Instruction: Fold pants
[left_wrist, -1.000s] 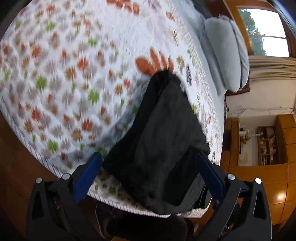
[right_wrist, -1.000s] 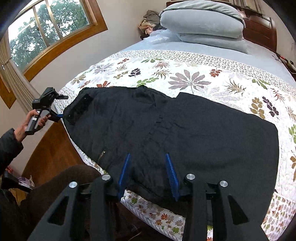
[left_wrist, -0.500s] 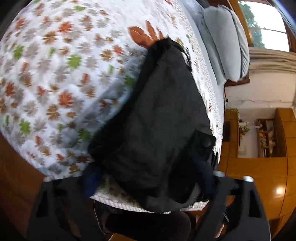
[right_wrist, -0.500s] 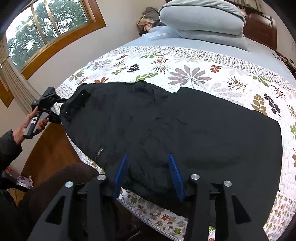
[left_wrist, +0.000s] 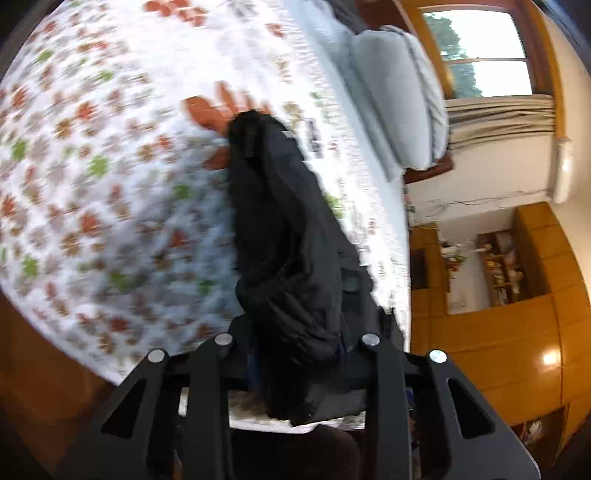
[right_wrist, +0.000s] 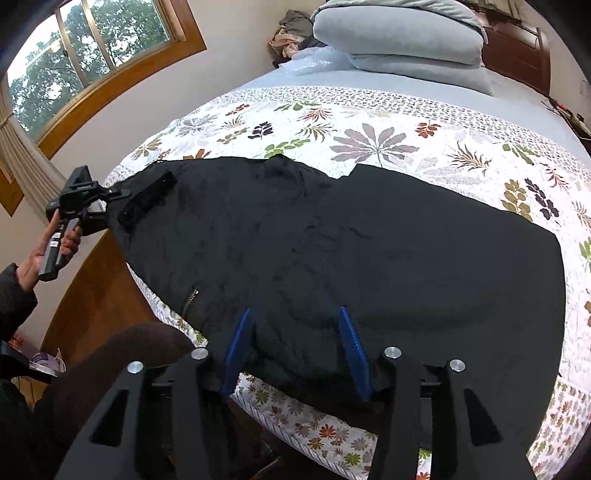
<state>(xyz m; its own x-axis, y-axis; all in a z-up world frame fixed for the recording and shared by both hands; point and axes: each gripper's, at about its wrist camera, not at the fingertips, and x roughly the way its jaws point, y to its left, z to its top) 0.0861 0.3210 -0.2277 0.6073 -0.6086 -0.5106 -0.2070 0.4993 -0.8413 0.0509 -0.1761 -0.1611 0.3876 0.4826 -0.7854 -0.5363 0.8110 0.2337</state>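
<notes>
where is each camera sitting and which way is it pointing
Left wrist: on the left gripper, looking along the black pants across the bed toward the pillows; jaws shut on the cloth.
Right wrist: on the right gripper, looking across the pants up the bed; its open jaws straddle the near edge, a hand at left.
Shared: pants, quilt, pillows.

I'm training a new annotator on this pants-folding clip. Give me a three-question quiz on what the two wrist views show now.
1. True or false: the left claw is shut on the black pants.
2. What lies between the right claw fingers? A) a pillow B) the near edge of the pants C) nothing
3. Fill in: the pants lie on a floral ____.

Key: 1 true; 2 B, though the pads stand apart and do not press it; 3 quilt.
</notes>
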